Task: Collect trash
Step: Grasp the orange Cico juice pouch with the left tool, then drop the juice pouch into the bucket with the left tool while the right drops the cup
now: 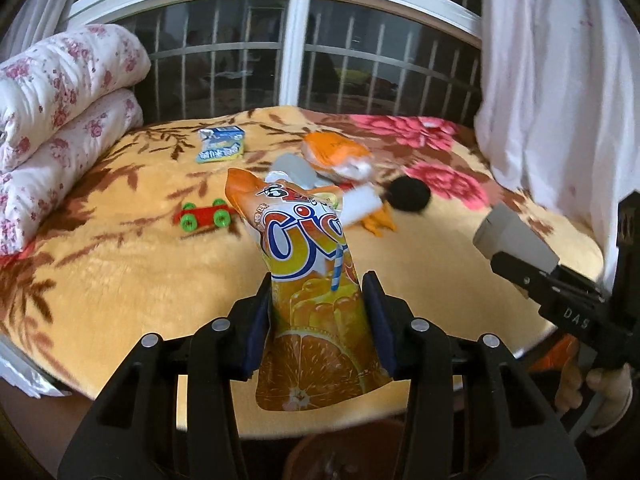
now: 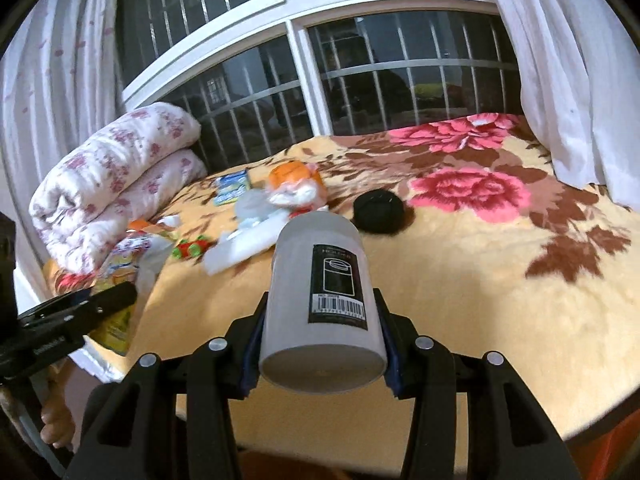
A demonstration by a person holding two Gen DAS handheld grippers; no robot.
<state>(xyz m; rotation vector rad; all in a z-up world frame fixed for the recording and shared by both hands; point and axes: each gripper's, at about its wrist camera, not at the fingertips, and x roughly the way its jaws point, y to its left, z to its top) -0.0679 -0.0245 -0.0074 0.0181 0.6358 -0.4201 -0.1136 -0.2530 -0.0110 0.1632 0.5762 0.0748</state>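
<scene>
My left gripper [image 1: 318, 300] is shut on an orange juice pouch [image 1: 308, 280] and holds it upright above the near edge of the bed. My right gripper [image 2: 320, 312] is shut on a grey cylindrical container [image 2: 324, 300] with a black barcode label; it also shows at the right of the left wrist view [image 1: 512, 236]. On the bed lie more trash: a blue-white carton [image 1: 222, 144], an orange wrapper [image 1: 338, 156], and white paper scraps [image 1: 360, 202].
A red toy car with green wheels [image 1: 204, 216] and a black round object [image 1: 410, 194] lie on the yellow floral blanket [image 1: 120, 280]. Folded floral quilts [image 1: 60, 112] sit at the left. A barred window [image 1: 360, 64] and white curtains [image 1: 552, 80] stand behind the bed.
</scene>
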